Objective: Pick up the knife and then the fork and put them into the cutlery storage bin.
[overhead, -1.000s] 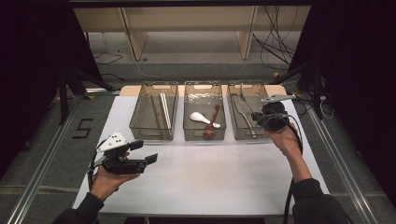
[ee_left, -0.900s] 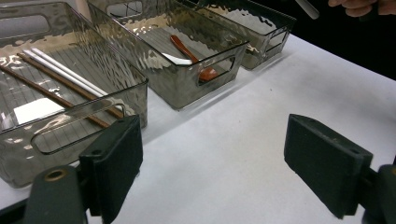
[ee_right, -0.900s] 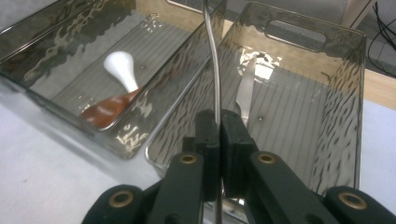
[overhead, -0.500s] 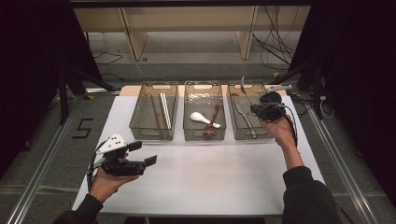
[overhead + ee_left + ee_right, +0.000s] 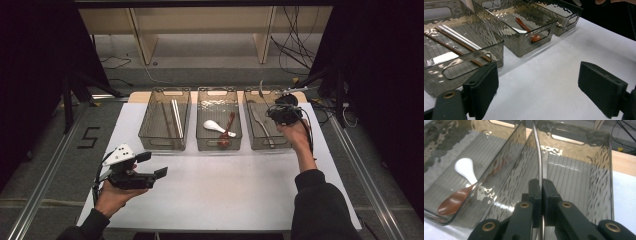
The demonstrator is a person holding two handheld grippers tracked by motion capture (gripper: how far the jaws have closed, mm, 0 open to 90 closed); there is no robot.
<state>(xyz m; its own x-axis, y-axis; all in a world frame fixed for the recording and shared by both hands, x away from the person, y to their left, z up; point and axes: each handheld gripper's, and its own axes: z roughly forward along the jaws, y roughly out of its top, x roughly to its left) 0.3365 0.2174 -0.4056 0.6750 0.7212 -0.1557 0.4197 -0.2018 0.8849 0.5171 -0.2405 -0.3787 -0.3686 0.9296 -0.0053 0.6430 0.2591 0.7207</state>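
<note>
Three smoky clear bins stand in a row on the white table (image 5: 225,195). My right gripper (image 5: 274,111) (image 5: 541,182) hovers over the right bin (image 5: 250,142) (image 5: 599,170), shut on a thin metal utensil (image 5: 261,89) (image 5: 538,155) that sticks out beyond the jaws. Another metal utensil (image 5: 261,122) lies in that bin. My left gripper (image 5: 152,165) (image 5: 541,86) is held open over the near left of the table, nothing between its jaws.
The left bin (image 5: 150,135) (image 5: 439,80) holds chopsticks (image 5: 175,116) (image 5: 461,41). The middle bin (image 5: 218,146) (image 5: 524,47) holds a white spoon (image 5: 216,126) (image 5: 465,170) and a red-brown spoon (image 5: 227,132) (image 5: 454,200). Cables and shelf legs lie beyond the table.
My right gripper has moved a little farther away and leftward over the right bin, still gripping the metal utensil. The left hand has stayed put.
</note>
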